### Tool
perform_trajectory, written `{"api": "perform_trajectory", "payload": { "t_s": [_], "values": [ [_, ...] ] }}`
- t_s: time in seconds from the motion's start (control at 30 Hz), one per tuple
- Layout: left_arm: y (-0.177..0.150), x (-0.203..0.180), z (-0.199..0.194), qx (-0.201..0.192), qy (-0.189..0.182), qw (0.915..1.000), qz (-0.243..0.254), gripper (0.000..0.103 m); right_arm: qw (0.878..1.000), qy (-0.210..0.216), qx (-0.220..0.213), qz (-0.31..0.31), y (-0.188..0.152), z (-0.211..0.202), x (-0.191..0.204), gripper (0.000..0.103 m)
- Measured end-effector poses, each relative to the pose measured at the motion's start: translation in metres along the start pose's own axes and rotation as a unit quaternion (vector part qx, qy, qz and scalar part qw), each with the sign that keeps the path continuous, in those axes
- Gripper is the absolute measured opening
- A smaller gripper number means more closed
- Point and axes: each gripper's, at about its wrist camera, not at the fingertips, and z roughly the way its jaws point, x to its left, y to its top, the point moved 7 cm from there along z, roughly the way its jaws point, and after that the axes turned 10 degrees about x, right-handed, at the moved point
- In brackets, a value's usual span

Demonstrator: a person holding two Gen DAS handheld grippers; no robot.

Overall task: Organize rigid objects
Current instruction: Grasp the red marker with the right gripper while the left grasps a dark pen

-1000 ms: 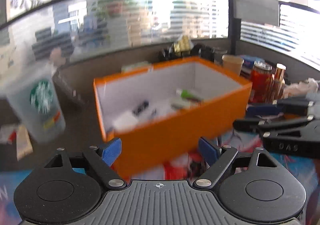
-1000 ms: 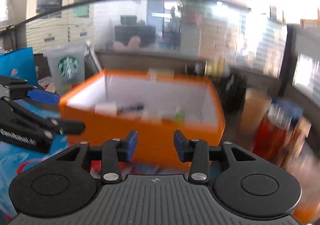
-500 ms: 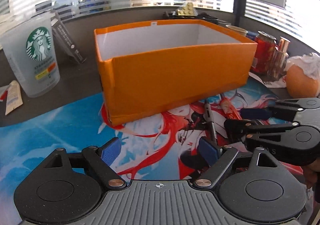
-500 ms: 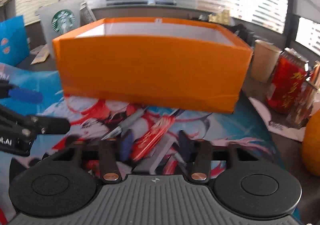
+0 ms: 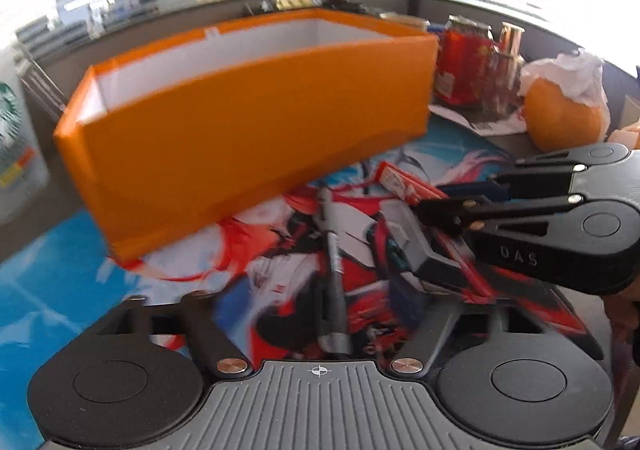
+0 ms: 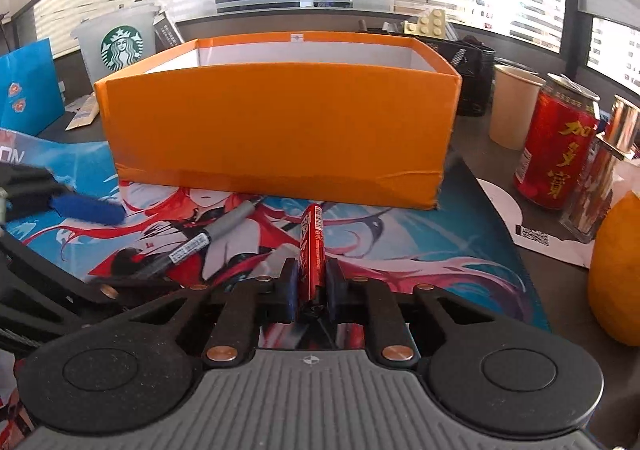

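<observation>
An orange box [image 6: 276, 133] with a white inside stands on the printed mat [image 6: 420, 250]; it also shows in the left wrist view [image 5: 240, 137]. My right gripper [image 6: 311, 282] is shut on a slim red packet [image 6: 312, 246] that lies on the mat in front of the box. In the left wrist view the right gripper [image 5: 460, 205] reaches in from the right onto the red packet [image 5: 404, 185]. A grey marker pen [image 5: 334, 274] lies on the mat between my left gripper's [image 5: 324, 314] open fingers. The pen also shows in the right wrist view [image 6: 208, 238].
A Starbucks cup [image 6: 118, 43] stands behind the box on the left. A red can [image 6: 554, 141], a paper cup [image 6: 514, 105], a shiny bottle [image 6: 600, 165] and an orange fruit [image 6: 618, 270] crowd the right side. A blue bag [image 6: 28, 89] is at far left.
Both grippers dropped from above the box down to the mat in front of it. My right gripper closed on the red packet. My left gripper moved over the pen.
</observation>
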Motion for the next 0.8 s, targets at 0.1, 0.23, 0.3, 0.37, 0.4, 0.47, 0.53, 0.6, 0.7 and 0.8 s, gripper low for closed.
{"api": "perform_trajectory", "payload": {
  "t_s": [0.1,0.23,0.3,0.37,0.4,0.47,0.53,0.6,0.7,0.8],
  "values": [
    [0.005,-0.006,0.000,-0.008,-0.006,0.9999,0.011,0.023,1.000,0.007,-0.003,0.006,0.000,0.000,-0.003,0.013],
    [0.005,-0.008,0.000,-0.015,0.002,0.9998,0.012,0.011,1.000,0.011,-0.006,0.009,0.000,0.000,-0.005,0.013],
    [0.003,-0.011,-0.001,-0.017,0.010,0.9997,0.017,0.011,1.000,0.013,-0.008,0.011,0.000,0.000,-0.005,0.013],
    [0.003,-0.012,-0.002,-0.014,0.008,0.9998,0.013,0.011,1.000,0.012,-0.008,0.012,0.000,0.000,-0.005,0.013],
    [0.003,-0.012,-0.003,-0.011,0.003,0.9999,0.011,0.011,1.000,0.012,-0.008,0.013,0.000,0.000,-0.006,0.013],
    [0.002,-0.009,-0.006,-0.003,-0.014,0.9999,-0.003,0.011,1.000,0.011,-0.005,0.014,0.001,-0.001,-0.006,0.013],
    [0.002,-0.006,-0.012,-0.007,-0.019,0.9997,-0.010,0.011,1.000,0.011,-0.001,0.015,0.000,-0.002,-0.006,0.013],
    [0.003,-0.004,-0.021,-0.017,-0.016,0.9996,-0.014,0.010,1.000,0.012,0.003,0.016,0.000,-0.003,-0.005,0.013],
    [0.005,-0.001,-0.037,-0.034,-0.023,0.9990,-0.021,0.007,0.999,0.033,0.005,0.026,0.001,-0.007,-0.002,0.010],
    [0.005,0.002,-0.045,-0.042,-0.019,0.9987,-0.021,0.007,0.999,0.038,0.003,0.018,0.003,-0.012,0.007,0.010]
  ]
}}
